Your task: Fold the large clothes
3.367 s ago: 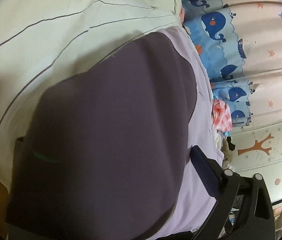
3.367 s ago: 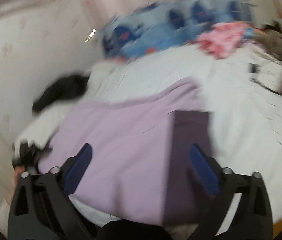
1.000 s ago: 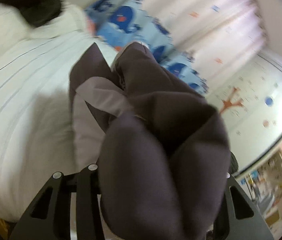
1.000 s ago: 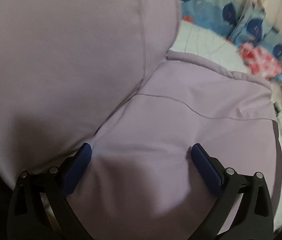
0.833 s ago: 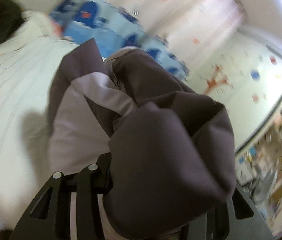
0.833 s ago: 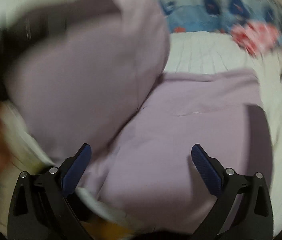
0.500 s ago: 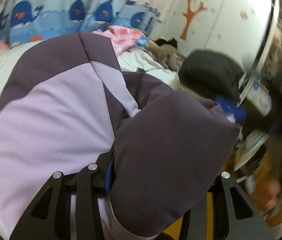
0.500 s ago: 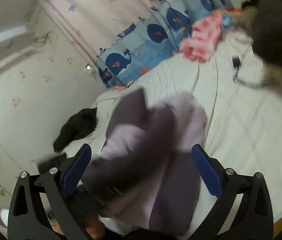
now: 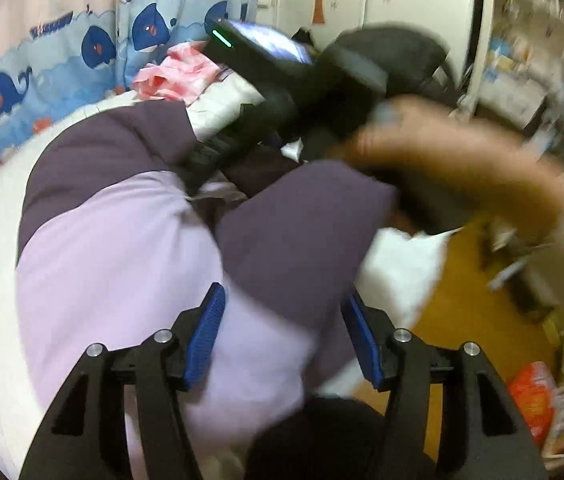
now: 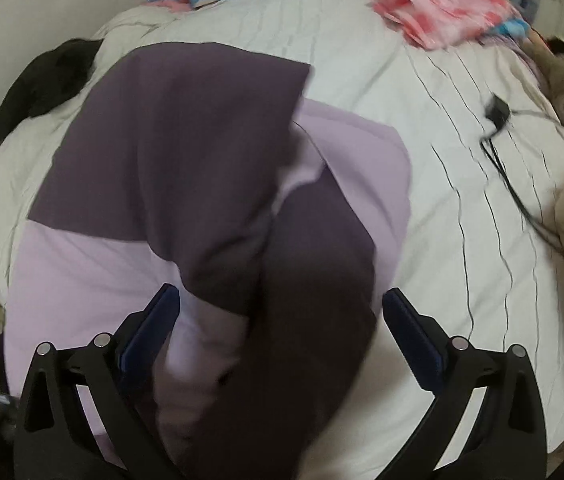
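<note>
A large lilac and dark purple garment point(image 10: 185, 184) lies bunched on the white bed point(image 10: 462, 200), with dark panels folded over the lilac body. It also fills the left wrist view point(image 9: 121, 248). My left gripper point(image 9: 284, 320) has its blue pads apart with a dark purple fold of the garment between them. My right gripper point(image 10: 279, 320) is open wide just above the garment's near dark fold. The right hand and its gripper body point(image 9: 322, 92) show blurred over the garment in the left wrist view.
A black garment point(image 10: 41, 84) lies at the bed's far left. Pink checked cloth point(image 10: 442, 12) lies at the far side by the whale curtain point(image 9: 61, 60). A black charger and cable point(image 10: 498, 116) run across the right of the bed. Wooden floor point(image 9: 462, 320) lies off the bed's edge.
The garment was lifted in a bundle by my left gripper and now rests on the bed. My left jaws have opened part way. My right gripper has swung over the garment.
</note>
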`<state>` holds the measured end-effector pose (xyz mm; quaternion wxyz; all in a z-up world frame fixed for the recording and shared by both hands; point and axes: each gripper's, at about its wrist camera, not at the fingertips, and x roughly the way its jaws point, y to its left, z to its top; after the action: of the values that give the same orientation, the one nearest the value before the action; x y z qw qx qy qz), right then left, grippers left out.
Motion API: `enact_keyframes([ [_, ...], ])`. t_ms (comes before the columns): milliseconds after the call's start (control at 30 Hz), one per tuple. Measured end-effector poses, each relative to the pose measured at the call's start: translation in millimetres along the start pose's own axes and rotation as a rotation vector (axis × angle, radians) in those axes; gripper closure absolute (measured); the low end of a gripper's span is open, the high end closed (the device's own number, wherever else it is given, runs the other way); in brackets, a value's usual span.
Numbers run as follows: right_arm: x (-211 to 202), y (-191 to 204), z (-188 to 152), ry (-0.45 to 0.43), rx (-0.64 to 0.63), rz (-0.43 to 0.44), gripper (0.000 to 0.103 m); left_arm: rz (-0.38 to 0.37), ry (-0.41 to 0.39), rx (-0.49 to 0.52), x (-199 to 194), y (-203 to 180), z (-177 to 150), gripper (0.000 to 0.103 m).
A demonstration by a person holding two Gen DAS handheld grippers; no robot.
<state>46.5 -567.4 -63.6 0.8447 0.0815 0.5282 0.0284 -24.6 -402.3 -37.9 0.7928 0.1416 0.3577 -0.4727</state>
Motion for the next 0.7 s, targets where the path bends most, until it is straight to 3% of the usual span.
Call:
enact_keyframes([
  [67,4.1,-7.4,-9.0,0.009,0.014,0.001,0.006,-0.070,-0.051,-0.151,-35.0,42.9,1.1,0.037],
  [133,5.6,-12.7,-15.0,0.011,0.029,0.006,0.006,-0.070,-0.097,-0.328,-56.0,95.9,-4.7,0.031],
  [233,4.5,-18.1,-30.0,0.008,0.066,0.041,0.006,-0.068,-0.085,-0.590,-51.1,173.0,-24.1,0.029],
  [333,9.7,-23.0,-32.7,-0.015,0.109,0.075,0.006,-0.140,0.005,-0.808,-7.1,231.1,-49.8,0.027],
  [367,9.5,-23.3,-34.3,-0.022,0.120,0.081,0.006,-0.161,0.006,-0.828,3.1,231.1,-56.2,0.012],
  [400,11.7,-25.3,-35.4,-0.032,0.136,0.090,0.006,-0.174,0.002,-0.848,12.3,230.3,-62.6,0.006],
  [467,14.0,-26.0,-39.7,-0.057,0.173,0.097,0.006,-0.236,0.009,-0.894,31.7,232.1,-65.3,0.006],
  [567,19.0,-22.1,-39.3,-0.109,0.215,0.102,0.006,-0.198,-0.005,-0.824,26.8,218.9,-46.8,0.006],
  [700,17.0,8.9,-20.3,-0.183,0.230,0.140,0.006,-0.116,-0.078,-0.725,-11.1,208.7,-41.6,0.024],
])
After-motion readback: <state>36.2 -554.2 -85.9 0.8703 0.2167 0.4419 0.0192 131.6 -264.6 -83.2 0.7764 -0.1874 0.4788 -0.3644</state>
